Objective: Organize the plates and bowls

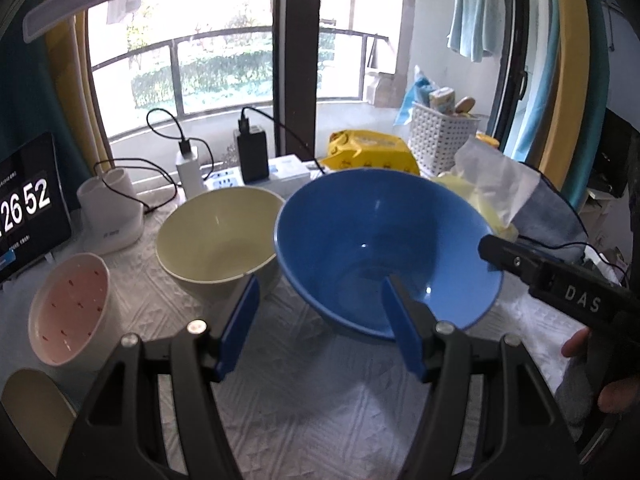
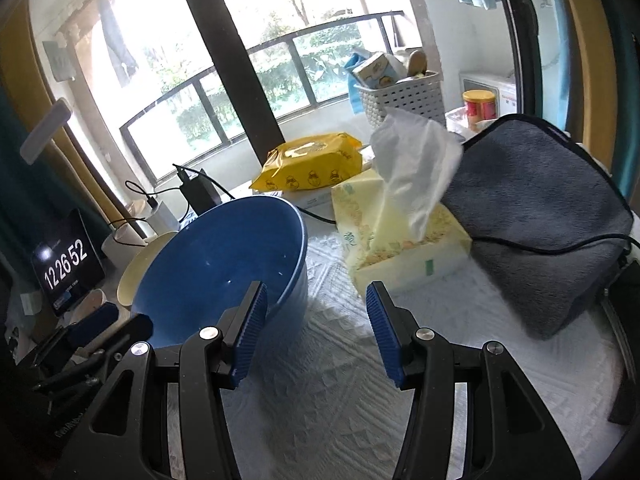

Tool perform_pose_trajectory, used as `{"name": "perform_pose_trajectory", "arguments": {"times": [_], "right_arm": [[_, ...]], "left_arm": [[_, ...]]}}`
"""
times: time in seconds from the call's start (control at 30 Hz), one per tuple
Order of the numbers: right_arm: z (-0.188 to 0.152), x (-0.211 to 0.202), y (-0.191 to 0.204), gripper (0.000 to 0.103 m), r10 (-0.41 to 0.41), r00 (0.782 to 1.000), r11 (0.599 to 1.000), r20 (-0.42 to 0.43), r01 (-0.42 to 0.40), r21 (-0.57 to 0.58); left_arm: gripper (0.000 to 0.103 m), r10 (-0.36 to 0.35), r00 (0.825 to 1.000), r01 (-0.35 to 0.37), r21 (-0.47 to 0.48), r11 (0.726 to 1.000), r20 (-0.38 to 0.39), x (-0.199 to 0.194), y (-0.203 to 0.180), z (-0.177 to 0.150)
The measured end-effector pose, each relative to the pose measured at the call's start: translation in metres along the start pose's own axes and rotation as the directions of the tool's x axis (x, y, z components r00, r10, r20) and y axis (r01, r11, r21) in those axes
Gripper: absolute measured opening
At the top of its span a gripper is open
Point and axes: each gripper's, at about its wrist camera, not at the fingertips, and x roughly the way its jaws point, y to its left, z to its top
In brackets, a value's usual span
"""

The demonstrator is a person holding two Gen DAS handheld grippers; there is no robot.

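Note:
A blue bowl (image 1: 384,252) stands on the white patterned cloth; it also shows in the right wrist view (image 2: 224,264). A cream bowl (image 1: 218,236) stands just left of it, touching or nearly so. A pink-lined white bowl (image 1: 70,308) lies tilted at the left, and a cream plate edge (image 1: 32,408) shows at the bottom left. My left gripper (image 1: 320,300) is open, its right finger over the blue bowl's near rim. My right gripper (image 2: 316,312) is open and empty, just right of the blue bowl; its body shows in the left wrist view (image 1: 560,288).
A tissue box (image 2: 400,240), a grey pouch (image 2: 536,216) and a yellow wipes pack (image 2: 312,164) lie behind and to the right. A white basket (image 1: 444,136), chargers with cables (image 1: 252,152), a white holder (image 1: 112,212) and a clock screen (image 1: 28,208) line the back.

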Motion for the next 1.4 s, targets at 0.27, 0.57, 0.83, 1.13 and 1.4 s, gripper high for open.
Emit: {"name": "perform_pose_trajectory", "arguments": {"times": [0.27, 0.57, 0.83, 1.13, 1.4], "right_arm": [[0.001, 0.016, 0.009, 0.054, 0.004, 0.999, 1.000, -0.037, -0.005, -0.026], [-0.009, 0.021, 0.019, 0.035, -0.004, 0.997, 0.999, -0.074, 0.000, -0.053], [-0.016, 0.007, 0.026, 0.033, -0.030, 0.997, 0.998, -0.066, 0.027, -0.049], [-0.024, -0.018, 0.034, 0.033, -0.046, 0.998, 0.997, -0.040, 0.044, -0.061], [-0.031, -0.040, 0.045, 0.033, -0.050, 0.999, 0.996, -0.021, 0.048, -0.075]], "left_arm": [[0.065, 0.014, 0.999, -0.014, -0.012, 1.000, -0.030, 0.015, 0.004, -0.001], [0.048, -0.034, 0.999, 0.034, 0.003, 0.999, -0.023, 0.011, 0.000, -0.005], [0.042, -0.047, 0.999, 0.047, 0.007, 0.999, -0.007, -0.005, -0.001, -0.010], [0.042, -0.065, 0.998, 0.065, 0.011, 0.998, 0.023, -0.028, -0.002, -0.017], [0.042, -0.081, 0.995, 0.081, 0.001, 0.997, 0.052, -0.053, 0.004, -0.025]]}}
